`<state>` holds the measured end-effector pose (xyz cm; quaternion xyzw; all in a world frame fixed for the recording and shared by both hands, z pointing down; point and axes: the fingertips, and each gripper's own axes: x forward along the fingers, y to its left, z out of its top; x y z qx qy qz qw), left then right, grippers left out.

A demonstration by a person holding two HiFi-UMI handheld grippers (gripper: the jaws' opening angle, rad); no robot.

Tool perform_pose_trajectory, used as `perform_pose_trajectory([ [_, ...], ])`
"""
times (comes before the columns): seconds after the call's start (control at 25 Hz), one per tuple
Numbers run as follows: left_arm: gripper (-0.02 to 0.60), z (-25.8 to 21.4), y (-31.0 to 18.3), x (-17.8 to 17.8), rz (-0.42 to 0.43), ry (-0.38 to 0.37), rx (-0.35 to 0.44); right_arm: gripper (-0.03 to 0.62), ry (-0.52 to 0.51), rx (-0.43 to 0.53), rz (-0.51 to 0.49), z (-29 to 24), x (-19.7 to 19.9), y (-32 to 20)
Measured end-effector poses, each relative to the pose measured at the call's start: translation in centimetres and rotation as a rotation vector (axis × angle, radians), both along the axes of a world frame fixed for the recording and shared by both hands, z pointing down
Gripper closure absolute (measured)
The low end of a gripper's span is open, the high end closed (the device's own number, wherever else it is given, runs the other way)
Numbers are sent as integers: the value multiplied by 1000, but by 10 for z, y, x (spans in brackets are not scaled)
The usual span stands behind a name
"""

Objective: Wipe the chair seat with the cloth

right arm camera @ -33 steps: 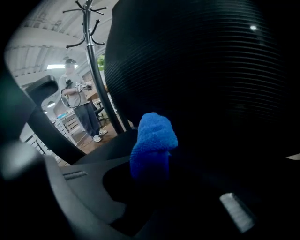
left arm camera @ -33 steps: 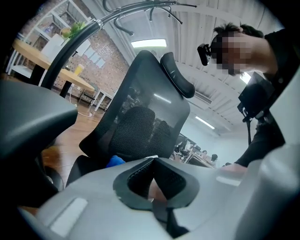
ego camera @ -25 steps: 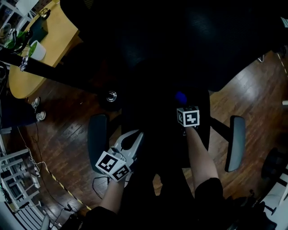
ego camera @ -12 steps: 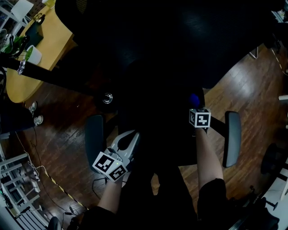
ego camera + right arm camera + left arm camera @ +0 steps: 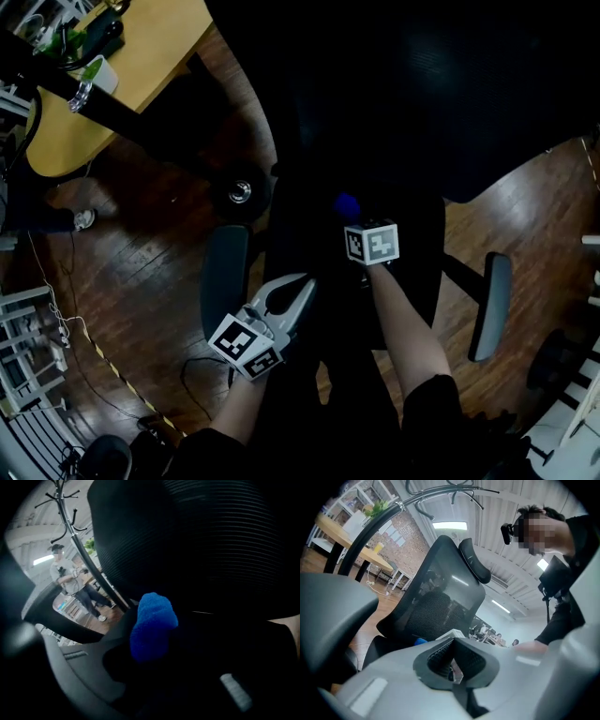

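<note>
Since half a second earlier: right gripper (image 5: 360,223) had shifted leftward across the chair seat (image 5: 412,253), from beside the right armrest (image 5: 489,305) to nearer the seat's middle, cloth carried with it. Left gripper (image 5: 302,286) had kept its place by the left armrest (image 5: 225,279).

Item 1, right gripper. Jaws closed on the cloth (image 5: 348,204). In the right gripper view a bunched wad stood out between them, close before the dark ribbed backrest (image 5: 422,84).

Item 2, cloth. Blue, fuzzy, bunched into a lump. Sat over the rear part of the seat, near the foot of the backrest. Contact with the seat surface could not be told, the seat being too dark.

Item 3, left gripper. Jaw tips together, nothing gripped. Held at the seat's front left edge, just inside the left armrest, well apart from the cloth.

Item 4, chair seat. Black, detail largely lost in shadow; one grey armrest on either side.

Item 5, surroundings. Wooden floor (image 5: 141,281); light wooden desk (image 5: 141,56) at the upper left of the head view.
</note>
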<state>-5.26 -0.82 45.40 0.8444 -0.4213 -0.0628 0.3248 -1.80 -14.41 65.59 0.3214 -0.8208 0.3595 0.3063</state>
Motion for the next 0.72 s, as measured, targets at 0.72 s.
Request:
perform_pose_trajectory([
  [0.72,589,10,4,-6,2,21,-26,556,5,-103,-79,28,-47,50],
])
